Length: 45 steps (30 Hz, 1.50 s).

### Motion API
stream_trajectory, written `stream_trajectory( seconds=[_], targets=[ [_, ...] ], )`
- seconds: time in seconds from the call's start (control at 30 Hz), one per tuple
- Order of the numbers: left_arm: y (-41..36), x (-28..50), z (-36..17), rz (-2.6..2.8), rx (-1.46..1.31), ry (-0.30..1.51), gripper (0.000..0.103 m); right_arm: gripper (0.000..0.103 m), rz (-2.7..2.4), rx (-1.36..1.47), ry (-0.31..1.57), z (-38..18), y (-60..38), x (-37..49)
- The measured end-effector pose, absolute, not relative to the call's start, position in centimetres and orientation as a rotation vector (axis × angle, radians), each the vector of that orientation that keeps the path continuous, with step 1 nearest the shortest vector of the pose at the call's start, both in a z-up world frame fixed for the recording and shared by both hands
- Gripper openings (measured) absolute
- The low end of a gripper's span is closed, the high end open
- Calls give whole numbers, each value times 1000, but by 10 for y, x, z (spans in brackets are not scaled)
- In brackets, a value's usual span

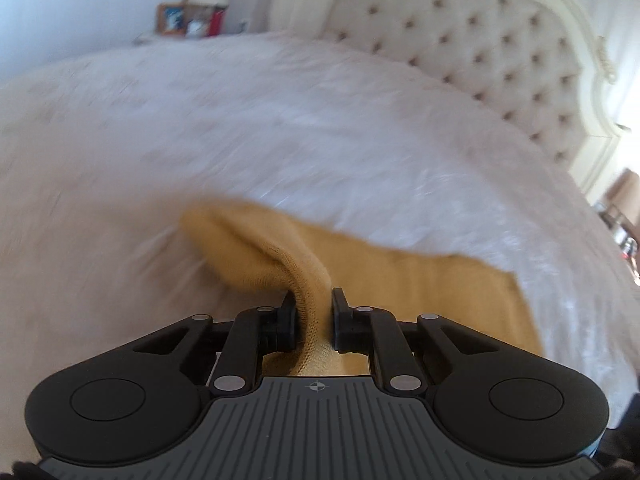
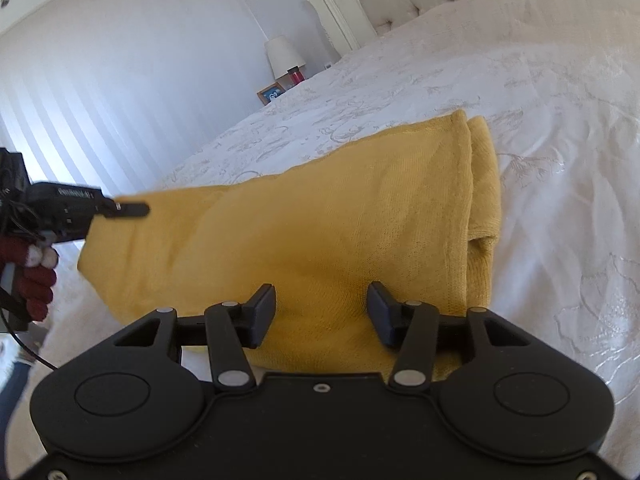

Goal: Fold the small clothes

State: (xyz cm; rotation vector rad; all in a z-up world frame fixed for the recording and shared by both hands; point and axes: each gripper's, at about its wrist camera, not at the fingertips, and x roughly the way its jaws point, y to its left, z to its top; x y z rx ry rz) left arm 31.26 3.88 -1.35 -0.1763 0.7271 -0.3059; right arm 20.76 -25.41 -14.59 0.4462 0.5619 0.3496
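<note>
The left tool (image 1: 314,312), at lower centre, is clamped on a raised fold of the yellow garment (image 2: 320,232), which lies partly folded mid-frame on the bed (image 2: 540,140). The right tool (image 2: 322,312) hovers apart above it; more folding likely remains.

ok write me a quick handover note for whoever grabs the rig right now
Left claw: shut on a raised fold of the yellow knit garment, at its left end.
Right claw: open, holding nothing, fingers spread over the garment's near edge.
Garment lies on the white bedspread, already doubled, with layered edges showing at its right end.
Left to do: carry the pinched end across to finish the fold, then release and smooth flat.
</note>
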Motion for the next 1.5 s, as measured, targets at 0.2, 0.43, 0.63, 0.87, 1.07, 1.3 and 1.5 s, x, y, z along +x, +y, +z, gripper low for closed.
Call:
stream_trajectory(
  seconds=[0.2,0.43,0.63,0.87,1.07,1.3,1.5],
  targets=[
    [-33,310,23,-391,-90,703,15,65,316,461,536,-120,-281,181],
    [-133,319,1,-458,-61,749,15,65,247,471,516,-118,-315,141],
    [-200,312,-48,-452,-9,803,15,65,193,526,519,-113,-333,146],
    [-218,300,-71,-464,-25,836,30,65,135,550,518,-116,-352,145],
    [-223,263,-56,-692,38,782,48,65,103,517,524,-118,-355,143],
    [-173,201,-44,-703,203,559,60,65,151,418,511,-112,-336,145],
    [-121,211,-63,-484,194,617,60,65,241,361,506,-109,-310,143]
  ],
)
